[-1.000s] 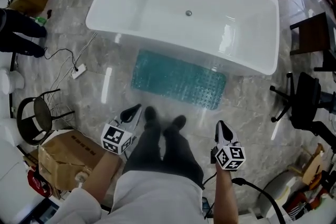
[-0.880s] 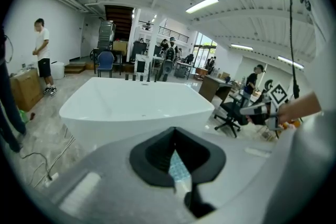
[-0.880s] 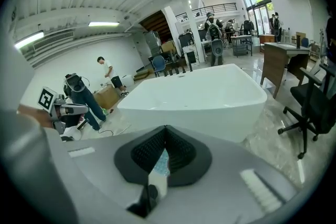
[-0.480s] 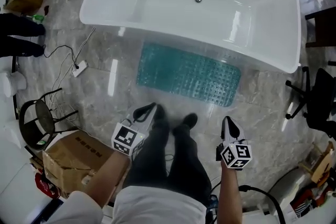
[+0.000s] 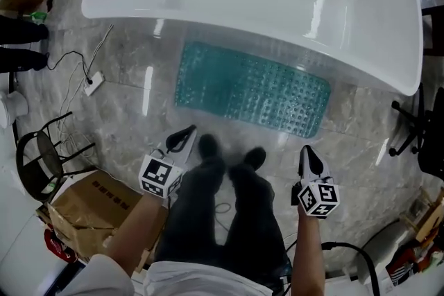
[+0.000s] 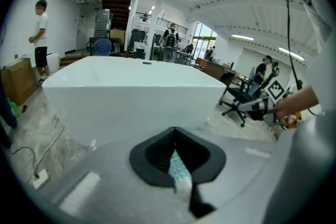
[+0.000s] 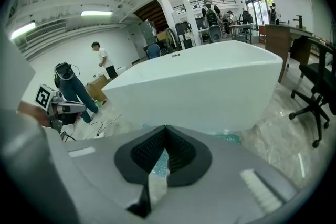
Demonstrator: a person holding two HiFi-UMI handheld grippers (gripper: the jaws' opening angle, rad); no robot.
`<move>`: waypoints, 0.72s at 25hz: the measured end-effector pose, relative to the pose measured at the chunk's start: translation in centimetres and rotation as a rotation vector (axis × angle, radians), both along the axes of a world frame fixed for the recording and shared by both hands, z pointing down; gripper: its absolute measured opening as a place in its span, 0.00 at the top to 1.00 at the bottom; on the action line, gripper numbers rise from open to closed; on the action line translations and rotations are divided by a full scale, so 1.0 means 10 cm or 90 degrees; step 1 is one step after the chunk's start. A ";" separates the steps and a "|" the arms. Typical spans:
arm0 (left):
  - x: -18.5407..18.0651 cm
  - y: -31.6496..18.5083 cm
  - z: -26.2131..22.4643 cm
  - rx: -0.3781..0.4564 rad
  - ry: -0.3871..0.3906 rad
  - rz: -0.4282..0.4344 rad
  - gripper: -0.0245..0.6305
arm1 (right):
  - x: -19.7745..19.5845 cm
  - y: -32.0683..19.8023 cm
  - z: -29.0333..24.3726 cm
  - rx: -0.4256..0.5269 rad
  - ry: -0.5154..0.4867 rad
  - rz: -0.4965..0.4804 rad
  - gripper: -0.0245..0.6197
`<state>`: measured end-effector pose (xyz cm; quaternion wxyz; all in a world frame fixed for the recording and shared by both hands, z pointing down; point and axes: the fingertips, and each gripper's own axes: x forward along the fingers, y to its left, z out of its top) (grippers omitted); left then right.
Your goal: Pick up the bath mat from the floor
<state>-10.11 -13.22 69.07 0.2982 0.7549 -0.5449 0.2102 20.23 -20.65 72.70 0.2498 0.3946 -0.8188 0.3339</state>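
A teal bath mat (image 5: 251,88) with raised bumps lies flat on the marble floor, along the near side of a white bathtub (image 5: 250,3). My left gripper (image 5: 186,136) hangs shut just short of the mat's near left edge, nothing in it. My right gripper (image 5: 309,155) is shut and empty too, above the floor near the mat's right end. In the left gripper view a sliver of the mat (image 6: 176,166) shows past the closed jaws. The right gripper view shows the mat (image 7: 160,163) the same way, with the tub (image 7: 199,86) beyond.
My two legs and shoes (image 5: 208,146) stand between the grippers. A cardboard box (image 5: 90,206) and a black wire chair (image 5: 43,157) stand at the left. A power strip with cable (image 5: 91,83) lies on the floor. An office chair (image 5: 423,142) is at the right.
The view has moved forward: tub and mat have slid closer and lower in the picture. Both grippers stay shut and come nearer the mat's near edge.
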 end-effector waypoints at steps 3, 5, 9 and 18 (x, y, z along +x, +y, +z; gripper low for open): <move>-0.08 -0.04 0.50 -0.005 -0.010 -0.016 0.96 | 0.11 -0.07 0.53 -0.021 -0.009 0.011 0.95; -0.13 -0.14 0.86 -0.007 -0.019 -0.020 0.96 | 0.16 -0.16 0.91 -0.035 -0.017 0.019 0.95; -0.43 -0.29 1.49 0.000 -0.024 -0.041 0.96 | 0.15 -0.32 1.54 -0.033 -0.007 0.021 0.95; -0.88 -0.62 3.31 -0.013 0.019 -0.068 0.96 | 0.55 -1.02 3.32 -0.030 -0.029 0.065 0.95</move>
